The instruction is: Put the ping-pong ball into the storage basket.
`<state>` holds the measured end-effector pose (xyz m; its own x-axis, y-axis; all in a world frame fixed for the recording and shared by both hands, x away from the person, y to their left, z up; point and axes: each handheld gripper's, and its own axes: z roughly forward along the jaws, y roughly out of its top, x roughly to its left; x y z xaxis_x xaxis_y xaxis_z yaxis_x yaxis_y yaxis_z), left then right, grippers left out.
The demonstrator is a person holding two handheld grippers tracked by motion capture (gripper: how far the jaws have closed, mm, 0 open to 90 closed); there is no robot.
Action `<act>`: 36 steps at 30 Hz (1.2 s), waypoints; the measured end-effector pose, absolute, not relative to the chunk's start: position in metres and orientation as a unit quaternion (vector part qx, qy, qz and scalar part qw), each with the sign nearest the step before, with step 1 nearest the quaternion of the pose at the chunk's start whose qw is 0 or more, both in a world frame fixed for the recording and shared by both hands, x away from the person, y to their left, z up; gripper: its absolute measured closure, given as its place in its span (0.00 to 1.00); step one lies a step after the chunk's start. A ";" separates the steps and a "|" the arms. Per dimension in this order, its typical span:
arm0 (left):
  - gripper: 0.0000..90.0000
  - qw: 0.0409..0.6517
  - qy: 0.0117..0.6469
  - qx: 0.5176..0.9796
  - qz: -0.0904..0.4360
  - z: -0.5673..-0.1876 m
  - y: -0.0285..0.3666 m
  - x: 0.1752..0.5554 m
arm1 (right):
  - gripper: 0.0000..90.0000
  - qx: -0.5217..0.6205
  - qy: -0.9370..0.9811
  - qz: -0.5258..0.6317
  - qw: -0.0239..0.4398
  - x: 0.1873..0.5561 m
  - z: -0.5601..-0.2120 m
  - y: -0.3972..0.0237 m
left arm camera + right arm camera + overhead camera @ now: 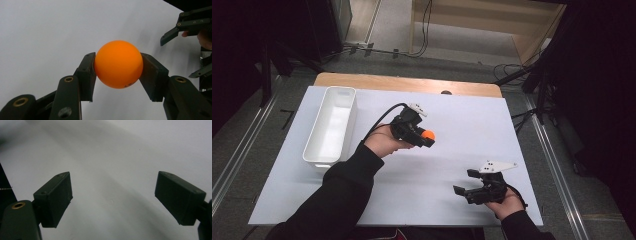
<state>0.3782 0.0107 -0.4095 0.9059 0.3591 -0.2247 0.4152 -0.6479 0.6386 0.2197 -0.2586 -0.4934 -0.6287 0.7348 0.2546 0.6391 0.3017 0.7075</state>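
An orange ball (428,134) is held above the middle of the white table sheet (462,120), with my left gripper (426,138) shut on it. In the left gripper view the ball (118,64) sits squarely between the two black pads (86,75), which press on both its sides. My right gripper (464,183) rests near the table's front right, held in a hand, its jaws spread wide. In the right gripper view nothing lies between its pads (55,197), just bare white surface. The right gripper also appears far off in the left gripper view, at the upper right (185,23).
A white rectangular bin (332,125) stands on the left part of the table, long side running away from me. A wooden table edge (407,82) shows beyond the sheet. Cables (427,30) and dark stands (542,85) lie on the floor behind and to the right.
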 end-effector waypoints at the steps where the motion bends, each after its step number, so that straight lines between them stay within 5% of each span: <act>1: 0.56 0.362 0.212 0.907 -0.038 -0.408 0.012 0.378 | 0.15 0.427 0.804 0.409 0.058 0.220 -0.493 -0.259; 36: 0.56 0.364 0.243 0.899 -0.024 -0.386 0.056 0.385 | 0.15 0.427 0.804 0.409 0.062 0.220 -0.493 -0.260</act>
